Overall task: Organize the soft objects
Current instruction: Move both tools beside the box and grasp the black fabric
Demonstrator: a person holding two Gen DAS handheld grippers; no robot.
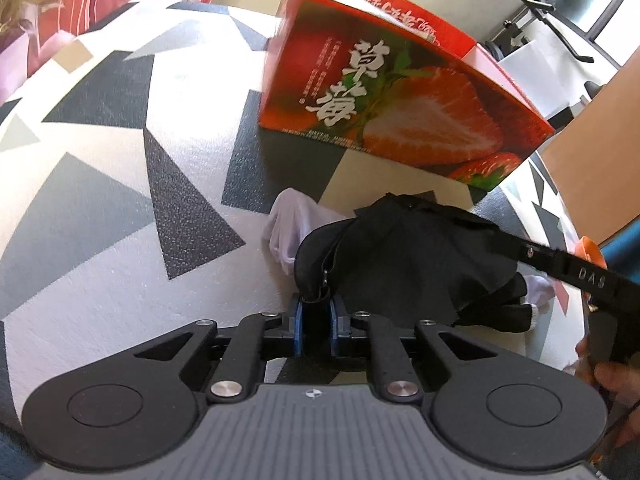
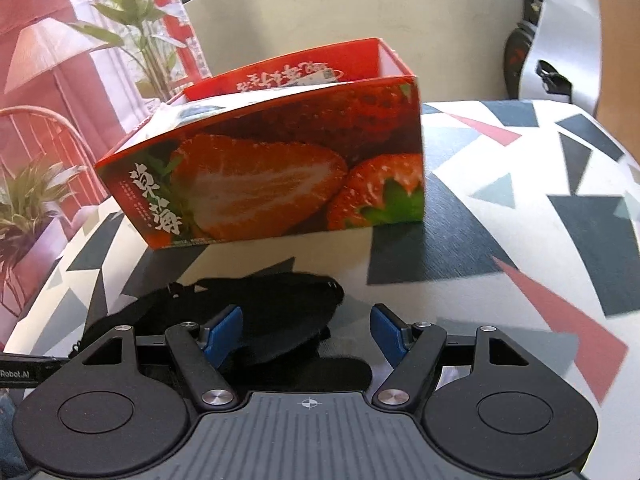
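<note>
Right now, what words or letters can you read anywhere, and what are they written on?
"草莓": big white characters on the front of the strawberry box.
"DAS": on the black arm of the right tongs, seen from the left camera.
"Robot.AI": on a black bar at the left edge of the right camera's view; its start is cut off.
Small print on the box front and the upside-down white writing on its flap: too blurred to read.
</note>
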